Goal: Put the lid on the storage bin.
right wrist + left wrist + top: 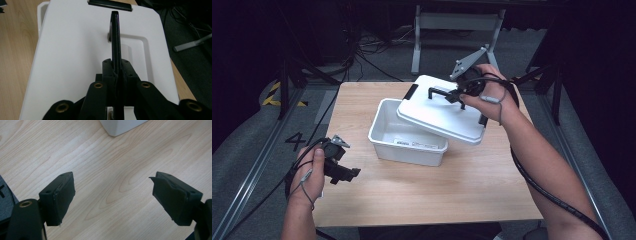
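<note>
Right gripper (117,72) is clamping the thin black handle (115,37) of the smooth white rectangular plastic lid (439,115), holding it tilted over the open white bin (404,135) just beneath, while left gripper (112,197) is gaping wide above woodgrain table (105,170).

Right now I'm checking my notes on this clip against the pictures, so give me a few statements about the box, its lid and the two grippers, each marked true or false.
1. The right gripper is shut on the lid's black handle. True.
2. The white lid lies flat and fully closed on the box. False: it is tilted and covers only the right part of the white box, whose left part stands open.
3. The left gripper holds a corner of the box. False: its jaws stand open over bare wooden table, with nothing between them.
4. The box stands on the table. True.
5. The lid has a black latch at its far end. True.
</note>
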`<state>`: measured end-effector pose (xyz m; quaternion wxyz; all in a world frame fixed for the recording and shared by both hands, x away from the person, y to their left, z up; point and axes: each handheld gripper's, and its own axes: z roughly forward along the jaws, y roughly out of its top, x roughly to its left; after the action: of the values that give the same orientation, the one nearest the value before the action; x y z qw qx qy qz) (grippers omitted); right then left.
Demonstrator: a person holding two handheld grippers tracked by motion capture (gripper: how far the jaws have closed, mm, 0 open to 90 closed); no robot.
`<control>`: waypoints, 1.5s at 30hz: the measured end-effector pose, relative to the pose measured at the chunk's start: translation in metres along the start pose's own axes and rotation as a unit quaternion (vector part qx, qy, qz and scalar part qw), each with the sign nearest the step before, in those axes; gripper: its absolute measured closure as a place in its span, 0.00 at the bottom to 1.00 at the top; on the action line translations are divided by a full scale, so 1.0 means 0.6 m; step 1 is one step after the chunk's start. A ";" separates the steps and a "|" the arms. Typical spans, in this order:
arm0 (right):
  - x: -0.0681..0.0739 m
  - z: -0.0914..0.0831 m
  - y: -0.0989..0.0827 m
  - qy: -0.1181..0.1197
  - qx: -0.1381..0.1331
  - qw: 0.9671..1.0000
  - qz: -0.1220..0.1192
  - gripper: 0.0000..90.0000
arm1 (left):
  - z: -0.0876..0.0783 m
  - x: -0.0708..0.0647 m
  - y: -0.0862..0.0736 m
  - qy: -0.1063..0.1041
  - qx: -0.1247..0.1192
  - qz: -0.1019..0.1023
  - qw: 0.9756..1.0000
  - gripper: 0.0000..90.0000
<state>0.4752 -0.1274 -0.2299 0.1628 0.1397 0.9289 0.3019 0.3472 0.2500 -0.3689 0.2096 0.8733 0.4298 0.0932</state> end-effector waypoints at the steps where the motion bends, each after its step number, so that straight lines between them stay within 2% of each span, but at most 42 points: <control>1: 0.002 0.007 0.005 0.005 -0.002 1.000 -0.004 0.94 | -0.001 0.000 0.000 0.001 -0.001 -0.001 1.000 0.21; 6: 0.012 0.035 0.029 0.015 -0.002 1.000 -0.021 0.94 | -0.001 0.002 0.000 0.001 0.000 0.001 1.000 0.21; 18: 0.025 0.073 0.058 0.023 -0.001 0.999 -0.042 0.94 | -0.004 0.003 0.002 0.001 -0.001 0.004 1.000 0.21; 24: 0.028 0.090 0.064 0.027 -0.005 0.998 -0.051 0.94 | -0.003 0.003 0.004 0.001 -0.001 0.006 1.000 0.21; 45: 0.045 0.153 0.072 0.065 -0.006 0.996 -0.068 0.94 | -0.006 0.005 0.004 0.001 -0.006 0.006 1.000 0.21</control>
<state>0.4931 -0.0368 -0.2801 0.1229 0.0550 0.9431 0.3039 0.3493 0.2519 -0.3646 0.2136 0.8747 0.4239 0.0979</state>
